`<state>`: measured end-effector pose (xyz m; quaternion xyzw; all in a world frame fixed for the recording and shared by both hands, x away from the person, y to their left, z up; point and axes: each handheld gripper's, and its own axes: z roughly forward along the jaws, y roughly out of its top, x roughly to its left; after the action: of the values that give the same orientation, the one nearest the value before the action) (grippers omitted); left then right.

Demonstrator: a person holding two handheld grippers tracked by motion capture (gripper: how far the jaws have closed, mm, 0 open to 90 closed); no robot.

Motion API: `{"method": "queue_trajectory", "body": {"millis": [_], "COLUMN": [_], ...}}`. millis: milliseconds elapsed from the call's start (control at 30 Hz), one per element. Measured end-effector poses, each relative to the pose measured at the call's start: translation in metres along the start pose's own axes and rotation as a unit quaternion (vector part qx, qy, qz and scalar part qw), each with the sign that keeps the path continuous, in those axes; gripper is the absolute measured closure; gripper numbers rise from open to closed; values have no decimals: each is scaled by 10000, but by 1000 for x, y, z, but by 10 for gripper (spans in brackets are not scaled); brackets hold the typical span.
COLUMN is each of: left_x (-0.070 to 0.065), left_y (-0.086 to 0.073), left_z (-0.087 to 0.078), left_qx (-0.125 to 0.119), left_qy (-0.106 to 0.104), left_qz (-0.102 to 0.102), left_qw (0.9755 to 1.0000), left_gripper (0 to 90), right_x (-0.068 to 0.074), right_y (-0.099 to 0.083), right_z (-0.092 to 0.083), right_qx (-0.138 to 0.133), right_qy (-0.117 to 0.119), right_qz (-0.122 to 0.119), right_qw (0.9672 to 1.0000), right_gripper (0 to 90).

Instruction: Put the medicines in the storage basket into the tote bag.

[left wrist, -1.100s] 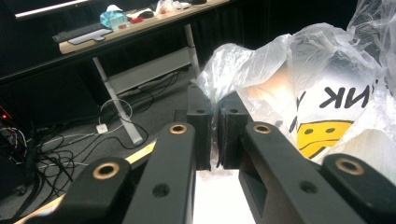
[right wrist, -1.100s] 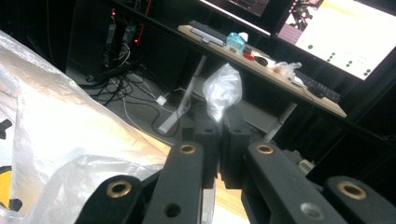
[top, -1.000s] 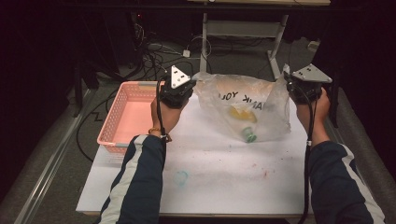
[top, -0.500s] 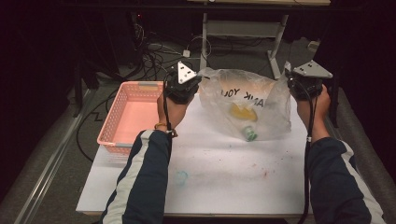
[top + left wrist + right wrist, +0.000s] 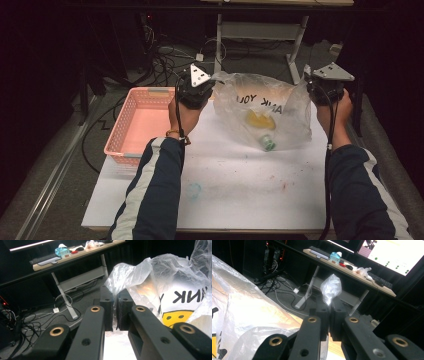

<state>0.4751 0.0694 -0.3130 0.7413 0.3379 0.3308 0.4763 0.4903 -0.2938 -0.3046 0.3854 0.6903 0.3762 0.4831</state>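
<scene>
Both hands lifted slightly w/ plastic bag; left hand-held gripper & right hand-held gripper each pinch a bag handle, bag stretched btwn them above desk.

Left gripper: black jaws closed on an edge of the clear crinkled plastic bag, printed with black lettering and a yellow face, to the right.

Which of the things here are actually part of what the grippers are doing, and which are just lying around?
In use:
- plastic bag, pinched at both top corners
- left gripper
- right gripper
- yellow item and green-capped bottle inside the bag

Lying about:
- pink basket
- small bluish piece on the table
</scene>
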Motion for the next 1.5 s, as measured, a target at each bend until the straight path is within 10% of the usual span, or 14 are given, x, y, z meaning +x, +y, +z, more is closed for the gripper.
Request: {"method": "queue_trajectory", "body": {"millis": [1067, 1500], "left_x": [10, 5], "left_y": [46, 33], "left_z": [-41, -34], "left_qx": [-592, -607], "left_qy": [348, 105], "left_qz": [-20, -45], "left_qw": [9976, 9981], "left_gripper": [831, 402], "right_x": [-17, -16], "right_y": [46, 32], "right_z": [-25, -22], "right_qx": [-435, -347], "right_qy": [-107, -8], "right_qz": [135, 232], "right_qw": [9989, 9991], "right_gripper": [887, 886]}}
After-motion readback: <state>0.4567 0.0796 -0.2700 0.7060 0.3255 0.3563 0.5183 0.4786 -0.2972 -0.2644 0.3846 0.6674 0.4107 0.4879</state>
